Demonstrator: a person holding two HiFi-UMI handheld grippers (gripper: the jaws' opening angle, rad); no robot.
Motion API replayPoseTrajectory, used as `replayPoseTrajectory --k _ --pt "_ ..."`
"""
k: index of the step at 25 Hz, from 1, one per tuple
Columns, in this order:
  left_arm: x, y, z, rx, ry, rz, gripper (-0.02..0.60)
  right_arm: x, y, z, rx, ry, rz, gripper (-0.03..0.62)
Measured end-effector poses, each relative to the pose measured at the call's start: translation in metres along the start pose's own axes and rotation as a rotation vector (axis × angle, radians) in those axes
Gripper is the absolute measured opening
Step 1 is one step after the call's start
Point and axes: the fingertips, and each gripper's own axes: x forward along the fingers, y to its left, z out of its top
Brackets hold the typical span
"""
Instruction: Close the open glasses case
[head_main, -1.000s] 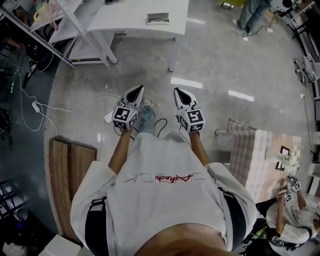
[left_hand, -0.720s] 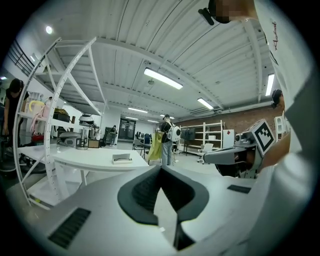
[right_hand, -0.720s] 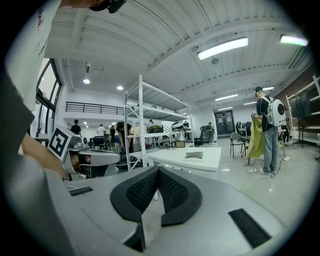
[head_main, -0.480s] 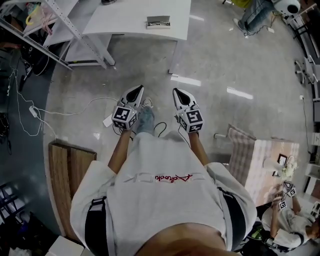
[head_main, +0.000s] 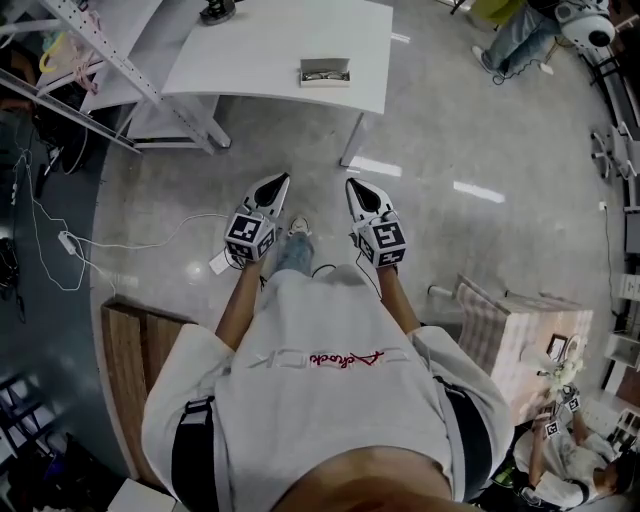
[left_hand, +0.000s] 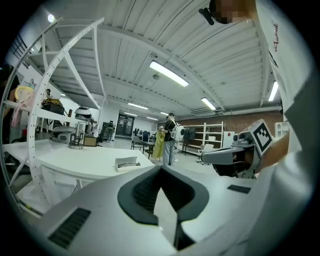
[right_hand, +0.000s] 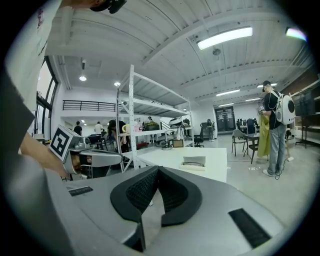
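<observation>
You stand on a polished grey concrete floor (head_main: 450, 130) in a big workshop with strip lights overhead. A white surface (head_main: 260, 50) lies ahead of you, with a white metal rack (head_main: 90, 50) at its left end.

The glasses case (head_main: 325, 71) sits on that surface towards its right end, close to the front edge. It is open, with the lid standing up behind the tray. It shows in the left gripper view (left_hand: 127, 162) and in the right gripper view (right_hand: 194, 162); in the latter something dark lies inside it. Nothing touches it, and it is well apart from both of your tools.

Your left tongs (head_main: 276, 186) and right tongs (head_main: 356, 190) are held side by side in front of your chest, over bare floor, pointing towards the surface. In each gripper view the dark ribbed pads meet at the tip: the left tongs (left_hand: 160, 170) are pressed together on nothing, and the right tongs (right_hand: 156, 172) likewise.

A white cable (head_main: 120, 235) trails over the floor to your left, near a wooden board (head_main: 135, 350). A table under a checked cloth (head_main: 510, 330) stands to your right. A person with a backpack (right_hand: 272, 130) stands across the room.
</observation>
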Motion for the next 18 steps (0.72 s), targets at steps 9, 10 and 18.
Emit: replayPoseTrajectory --k 9,10,18 --pt "0.057 0.056 0.019 -0.04 -0.003 -0.048 0.023 0.073 -0.034 0.021 0.001 0.02 -0.027 -0.003" --pt "0.063 0.062 0.022 -0.045 -0.002 -0.051 0.023 0.081 -0.037 0.024 -0.002 0.021 -0.028 -0.003" --pt "0.102 0.109 0.038 -0.057 0.004 -0.097 0.023 0.139 -0.057 0.039 -0.016 0.035 -0.052 -0.003"
